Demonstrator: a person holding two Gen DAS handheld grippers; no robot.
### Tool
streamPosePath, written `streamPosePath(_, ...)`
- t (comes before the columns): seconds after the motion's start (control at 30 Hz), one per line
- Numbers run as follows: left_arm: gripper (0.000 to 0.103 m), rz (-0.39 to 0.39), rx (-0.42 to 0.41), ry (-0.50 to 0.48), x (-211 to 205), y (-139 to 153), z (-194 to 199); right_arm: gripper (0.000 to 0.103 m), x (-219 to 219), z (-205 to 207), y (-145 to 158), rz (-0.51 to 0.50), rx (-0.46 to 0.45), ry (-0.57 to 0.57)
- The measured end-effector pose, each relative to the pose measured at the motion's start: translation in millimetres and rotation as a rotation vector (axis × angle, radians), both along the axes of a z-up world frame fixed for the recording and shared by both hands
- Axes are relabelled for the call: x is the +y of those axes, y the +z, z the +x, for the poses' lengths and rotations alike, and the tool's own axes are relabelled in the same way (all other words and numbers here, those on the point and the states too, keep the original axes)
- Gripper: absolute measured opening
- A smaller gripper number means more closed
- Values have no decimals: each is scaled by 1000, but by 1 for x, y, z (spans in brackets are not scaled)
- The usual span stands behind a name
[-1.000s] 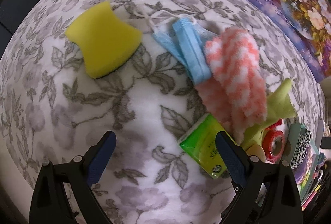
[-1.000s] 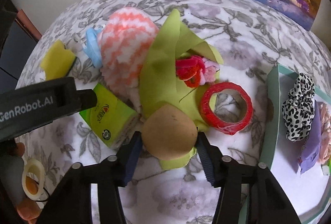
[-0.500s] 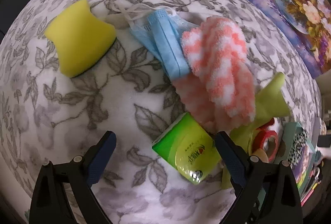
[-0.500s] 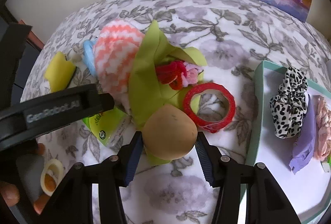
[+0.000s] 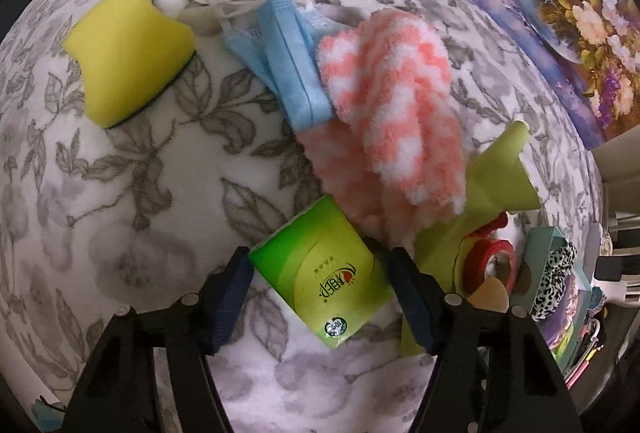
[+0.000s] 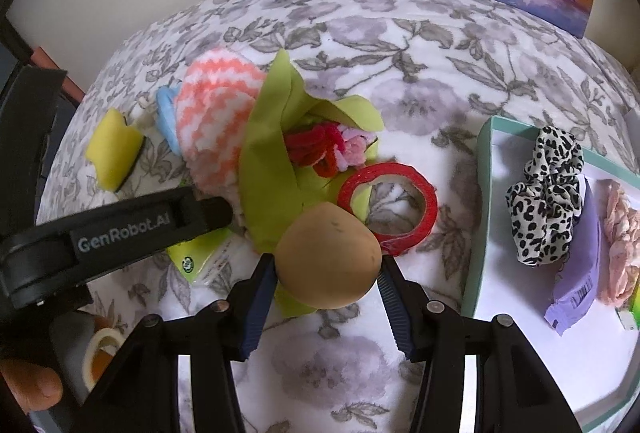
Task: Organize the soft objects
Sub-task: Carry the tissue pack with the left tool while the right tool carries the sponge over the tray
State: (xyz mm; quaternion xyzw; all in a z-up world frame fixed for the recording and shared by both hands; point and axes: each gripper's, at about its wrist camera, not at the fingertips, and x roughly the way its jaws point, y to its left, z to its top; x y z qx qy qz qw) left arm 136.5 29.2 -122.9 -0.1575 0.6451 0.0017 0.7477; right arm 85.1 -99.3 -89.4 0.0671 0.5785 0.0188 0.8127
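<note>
On the floral cloth (image 5: 132,193), far left, lies the yellow sponge (image 5: 128,53), flat and clear of everything else. Just to its right sits the blue face mask (image 5: 288,65), its white ear loops trailing toward the sponge. The pink-and-white fuzzy sock (image 5: 396,101) lies over the mask's right edge.

Below the sock is the green tissue pack (image 5: 324,273), flat on the cloth. My left gripper (image 5: 320,297) straddles it; the jaws have just been closing, with the pack between them. The left pad is at the pack's corner, the right pad stands a little off its far side, so I record no firm grip yet.

Further right, the lime-green cloth (image 6: 272,169) lies crumpled, partly under the sock, with red and pink yarn pieces (image 6: 324,149) resting in its folds. The red tape ring (image 6: 388,209) lies just beside it.

My right gripper (image 6: 326,273) is clamped on the tan rounded sponge (image 6: 328,253), both pads pressing its sides, held above the lime cloth's edge.

Far right, the teal-rimmed tray (image 6: 480,193) holds a leopard-print scrunchie (image 6: 548,193), a purple packet (image 6: 580,273) and a pink fabric item (image 6: 620,245).
</note>
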Motion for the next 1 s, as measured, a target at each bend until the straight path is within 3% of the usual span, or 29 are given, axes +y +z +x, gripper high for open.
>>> streamPosePath(0.27,68,-34,-13,7,11,6,-3,55,-7,-2,5,5,-1,-22)
streamPosePath(0.57,68,-51,-114,20,39,51,-10,55,-16,-7,24,22,-34,-43)
streamPosePath(1.0,68,-41,-268,-47,19,110,-33,55,-68,-31,60,20,-93,-159)
